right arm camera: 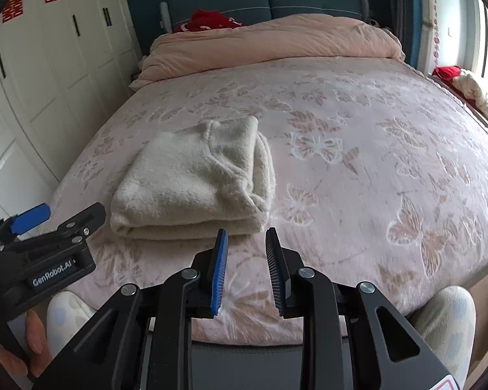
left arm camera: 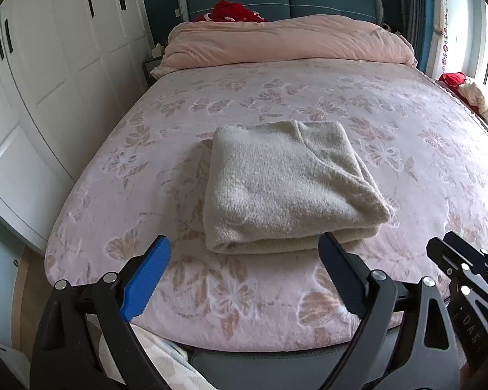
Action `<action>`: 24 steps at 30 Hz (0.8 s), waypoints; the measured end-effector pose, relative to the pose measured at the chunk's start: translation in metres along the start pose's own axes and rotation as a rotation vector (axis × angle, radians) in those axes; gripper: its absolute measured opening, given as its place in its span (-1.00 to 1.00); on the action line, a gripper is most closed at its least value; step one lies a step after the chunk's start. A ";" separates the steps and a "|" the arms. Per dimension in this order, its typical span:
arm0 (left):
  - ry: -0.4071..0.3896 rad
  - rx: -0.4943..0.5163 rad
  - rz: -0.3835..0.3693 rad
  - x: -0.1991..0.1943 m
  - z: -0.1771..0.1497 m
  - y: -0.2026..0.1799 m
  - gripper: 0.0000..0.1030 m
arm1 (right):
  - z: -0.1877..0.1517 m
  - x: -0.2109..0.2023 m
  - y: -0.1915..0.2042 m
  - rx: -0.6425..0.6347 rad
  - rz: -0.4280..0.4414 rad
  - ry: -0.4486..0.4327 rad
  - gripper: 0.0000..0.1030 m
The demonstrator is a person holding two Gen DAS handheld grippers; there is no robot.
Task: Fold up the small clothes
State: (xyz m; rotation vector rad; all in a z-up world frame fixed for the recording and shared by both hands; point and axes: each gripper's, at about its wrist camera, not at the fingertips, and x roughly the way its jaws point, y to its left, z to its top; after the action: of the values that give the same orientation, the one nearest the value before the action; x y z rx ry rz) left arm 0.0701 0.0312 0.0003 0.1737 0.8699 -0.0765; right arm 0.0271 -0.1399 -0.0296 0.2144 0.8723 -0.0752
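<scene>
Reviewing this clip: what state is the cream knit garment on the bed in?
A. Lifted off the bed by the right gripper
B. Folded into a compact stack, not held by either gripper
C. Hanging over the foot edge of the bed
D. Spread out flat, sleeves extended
B: the cream knit garment lies as a layered rectangle on the bedspread, with the left gripper and right gripper both open, short of it.

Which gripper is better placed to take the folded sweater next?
Probably the left gripper: it is wide open, with the folded sweater straight ahead between its fingers. The right gripper is narrower and points past the sweater's right corner.
</scene>
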 end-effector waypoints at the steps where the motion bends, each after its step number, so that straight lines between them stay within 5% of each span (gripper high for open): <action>1: -0.002 -0.001 0.001 0.000 -0.002 -0.001 0.74 | -0.001 0.001 -0.001 0.011 -0.005 0.004 -0.51; 8: -0.007 -0.037 0.021 0.003 -0.016 0.002 0.74 | -0.009 0.007 -0.004 0.039 -0.050 0.006 -0.27; 24: 0.020 -0.077 0.045 0.010 -0.035 0.012 0.74 | -0.025 0.021 0.024 -0.017 -0.076 0.039 -0.20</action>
State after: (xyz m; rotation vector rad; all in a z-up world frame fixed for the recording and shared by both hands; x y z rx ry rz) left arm 0.0522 0.0492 -0.0280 0.1224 0.8871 0.0012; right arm 0.0253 -0.1110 -0.0571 0.1676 0.9193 -0.1347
